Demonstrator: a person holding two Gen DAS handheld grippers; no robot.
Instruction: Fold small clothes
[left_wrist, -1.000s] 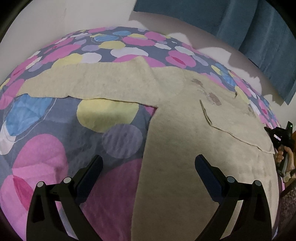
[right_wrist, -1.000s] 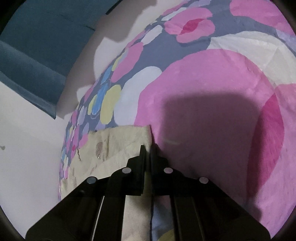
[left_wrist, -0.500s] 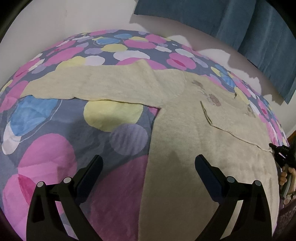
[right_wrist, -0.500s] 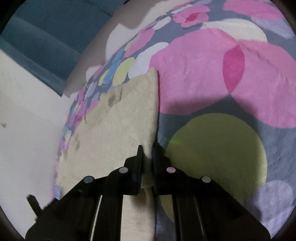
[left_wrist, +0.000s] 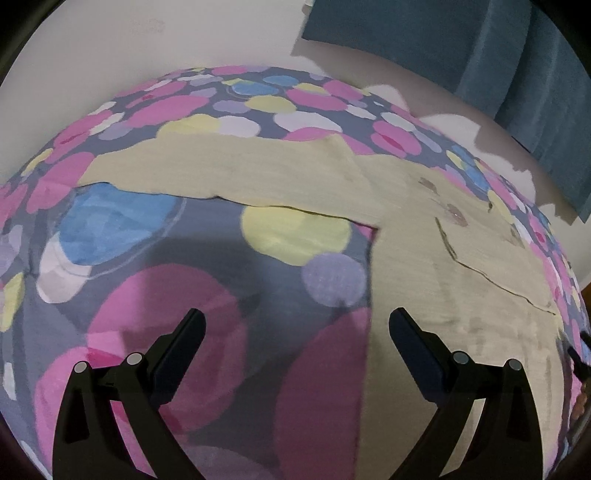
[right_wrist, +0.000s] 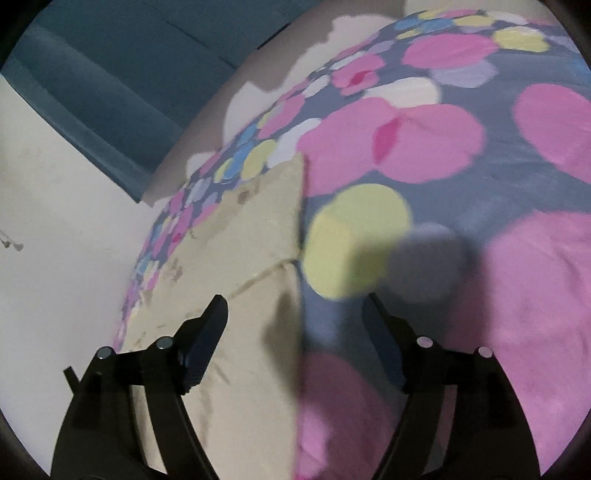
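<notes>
Spotted bedspread (left_wrist: 122, 229) bears flat beige garment (left_wrist: 424, 280); left claw (left_wrist: 295, 325) gapes, right claw (right_wrist: 295, 306) just spread, empty.

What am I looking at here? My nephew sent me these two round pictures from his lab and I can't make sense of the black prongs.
The prongs are two-finger grippers, one held in each of a person's hands, each with a fisheye camera looking along its fingers. One picture is from the left gripper, one from the right gripper. Both are open and hold nothing; the right one's jaws have just been opening. A beige sweater lies flat on a spotted bedspread, one sleeve stretched out, the other already folded across its body.
</notes>
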